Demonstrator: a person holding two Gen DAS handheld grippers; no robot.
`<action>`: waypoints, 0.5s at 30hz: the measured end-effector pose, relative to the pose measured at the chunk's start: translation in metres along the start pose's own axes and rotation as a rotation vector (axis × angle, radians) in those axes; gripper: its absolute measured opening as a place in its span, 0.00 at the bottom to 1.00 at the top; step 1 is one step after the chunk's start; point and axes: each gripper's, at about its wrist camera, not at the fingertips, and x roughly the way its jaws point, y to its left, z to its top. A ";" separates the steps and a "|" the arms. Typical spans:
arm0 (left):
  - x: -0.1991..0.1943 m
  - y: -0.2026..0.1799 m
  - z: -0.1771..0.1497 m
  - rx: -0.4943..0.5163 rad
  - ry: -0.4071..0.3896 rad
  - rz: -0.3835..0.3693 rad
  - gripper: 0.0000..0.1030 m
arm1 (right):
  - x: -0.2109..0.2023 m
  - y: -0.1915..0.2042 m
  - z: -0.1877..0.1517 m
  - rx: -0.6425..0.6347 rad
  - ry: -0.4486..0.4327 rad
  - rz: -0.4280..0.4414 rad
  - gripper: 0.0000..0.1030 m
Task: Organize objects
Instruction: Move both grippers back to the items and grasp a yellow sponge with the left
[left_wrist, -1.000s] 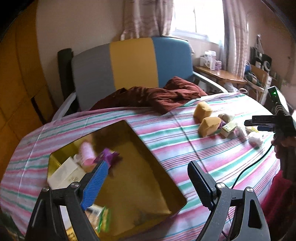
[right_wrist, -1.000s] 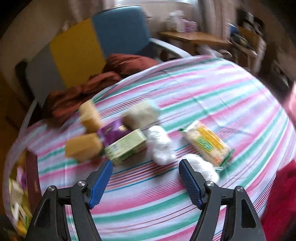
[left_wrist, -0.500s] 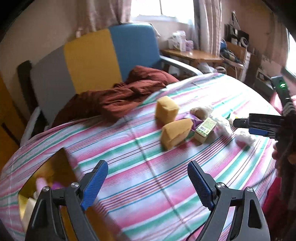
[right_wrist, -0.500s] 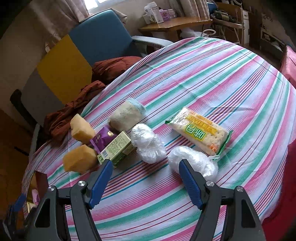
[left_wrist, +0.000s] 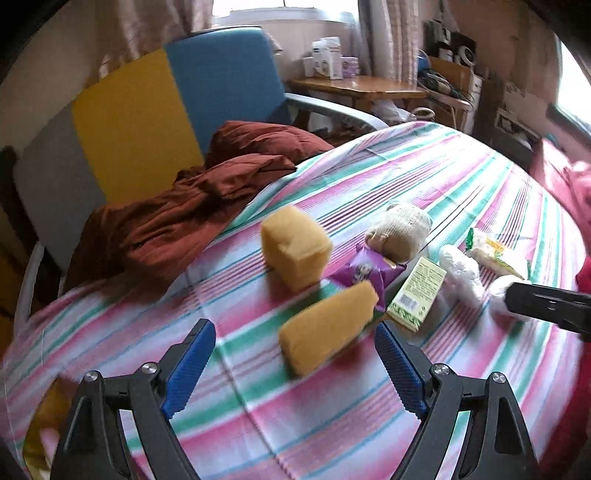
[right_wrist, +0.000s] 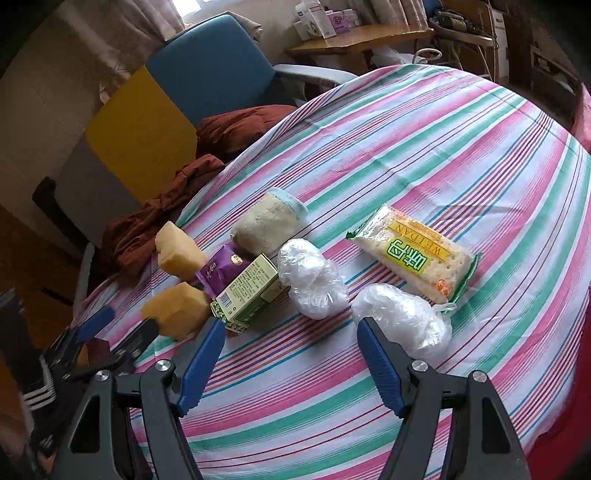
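Left tool (left_wrist: 295, 358) gaped empty before nearer yellow sponge (left_wrist: 327, 326); right tool (right_wrist: 291, 352) gaped empty beside plastic-wrapped bundle (right_wrist: 402, 321) on counter (right_wrist: 424, 147)

Tricolour armchair (left_wrist: 155, 110), wooden side table (left_wrist: 362, 83), daylit window (left_wrist: 284, 3).

Pink, green and white striped tablecloth (right_wrist: 424, 155); two yellow sponges (left_wrist: 295, 251); purple packet (right_wrist: 218, 271); green box (right_wrist: 249, 291); rust-red cloth (left_wrist: 177, 221).
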 end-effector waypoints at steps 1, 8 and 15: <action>0.008 -0.005 0.002 0.036 0.007 0.006 0.86 | 0.000 -0.001 0.000 0.003 0.000 0.002 0.73; 0.040 -0.006 0.001 0.029 0.099 -0.100 0.53 | 0.004 0.001 0.001 -0.002 0.014 0.011 0.73; 0.006 0.014 -0.019 -0.111 0.104 -0.156 0.50 | 0.006 0.025 -0.002 -0.125 0.031 0.041 0.74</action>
